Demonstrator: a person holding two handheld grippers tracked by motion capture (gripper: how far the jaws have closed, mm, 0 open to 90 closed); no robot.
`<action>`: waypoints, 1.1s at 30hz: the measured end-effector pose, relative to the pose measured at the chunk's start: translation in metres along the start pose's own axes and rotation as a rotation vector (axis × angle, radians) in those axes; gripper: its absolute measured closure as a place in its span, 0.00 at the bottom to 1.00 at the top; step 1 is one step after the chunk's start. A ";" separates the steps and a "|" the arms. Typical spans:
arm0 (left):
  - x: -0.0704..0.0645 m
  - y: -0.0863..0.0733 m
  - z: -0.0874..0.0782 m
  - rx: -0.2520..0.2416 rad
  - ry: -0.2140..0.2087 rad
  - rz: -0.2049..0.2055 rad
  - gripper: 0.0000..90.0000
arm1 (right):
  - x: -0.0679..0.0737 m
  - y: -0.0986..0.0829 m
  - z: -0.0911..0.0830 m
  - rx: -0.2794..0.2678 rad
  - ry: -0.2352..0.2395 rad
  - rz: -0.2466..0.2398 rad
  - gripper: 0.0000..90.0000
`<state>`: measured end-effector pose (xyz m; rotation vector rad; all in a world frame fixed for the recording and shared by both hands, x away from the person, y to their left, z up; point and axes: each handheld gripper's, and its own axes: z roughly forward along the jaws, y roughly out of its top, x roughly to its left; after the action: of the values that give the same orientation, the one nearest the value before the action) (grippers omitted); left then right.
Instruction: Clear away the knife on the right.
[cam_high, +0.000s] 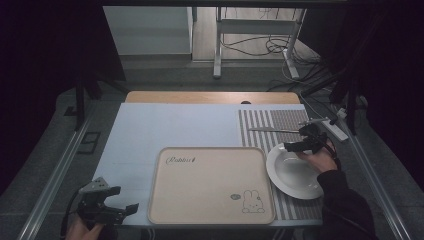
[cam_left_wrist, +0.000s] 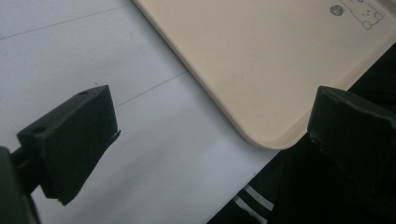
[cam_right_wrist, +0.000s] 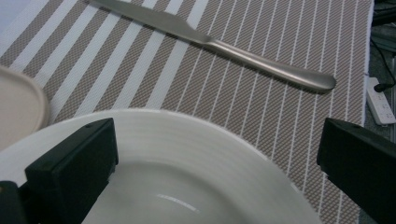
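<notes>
At the near left corner of the table (cam_high: 150, 125) the left gripper (cam_high: 131, 207) is partly cut off by the bottom edge of the high view, and the hand (cam_high: 80, 231) behind it shows as little more than a sliver; the room around the table is too dark to read. In the left gripper view its two black jaws stand spread wide with nothing between them, over the pale sheet (cam_left_wrist: 93, 56) and the near left corner of the tray (cam_left_wrist: 261, 56), whose far edges run out of that view. There is one tray (cam_high: 210, 187), beige, with faint script at its far left that is too small to read surely and one small rabbit drawing (cam_high: 252, 201) near its right front corner. Just right of the tray lies one striped placemat (cam_high: 270, 122), its near part covered by one white plate (cam_high: 292, 175) that lies just beside the tray's right edge. One knife (cam_high: 272, 130) lies across the mat beyond the plate, apart from it; its handle end is hard to separate from the right gripper (cam_high: 291, 147) in the high view, while the right gripper view shows the knife (cam_right_wrist: 219, 44) with its blade tip cut off at the top. The right gripper's jaws are spread wide above the plate's far rim (cam_right_wrist: 187, 123), gripping nothing, and the right hand (cam_high: 320, 161) and dark sleeve (cam_high: 345, 205) hide part of the plate's right side.
</notes>
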<state>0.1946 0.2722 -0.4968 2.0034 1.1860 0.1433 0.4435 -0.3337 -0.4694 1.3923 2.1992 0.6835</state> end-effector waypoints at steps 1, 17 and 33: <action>0.000 0.000 0.000 0.000 0.000 0.000 0.02 | 0.000 0.000 0.000 0.000 0.000 0.000 0.00; 0.000 0.000 0.000 -0.001 -0.001 -0.001 0.02 | -0.021 0.021 0.026 0.034 -0.027 0.035 0.00; 0.000 0.000 0.000 -0.001 -0.002 0.002 0.02 | -0.031 0.032 0.045 0.062 -0.006 0.034 0.28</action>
<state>0.1947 0.2723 -0.4968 2.0038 1.1825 0.1420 0.5052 -0.3431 -0.4810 1.4639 2.2140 0.6265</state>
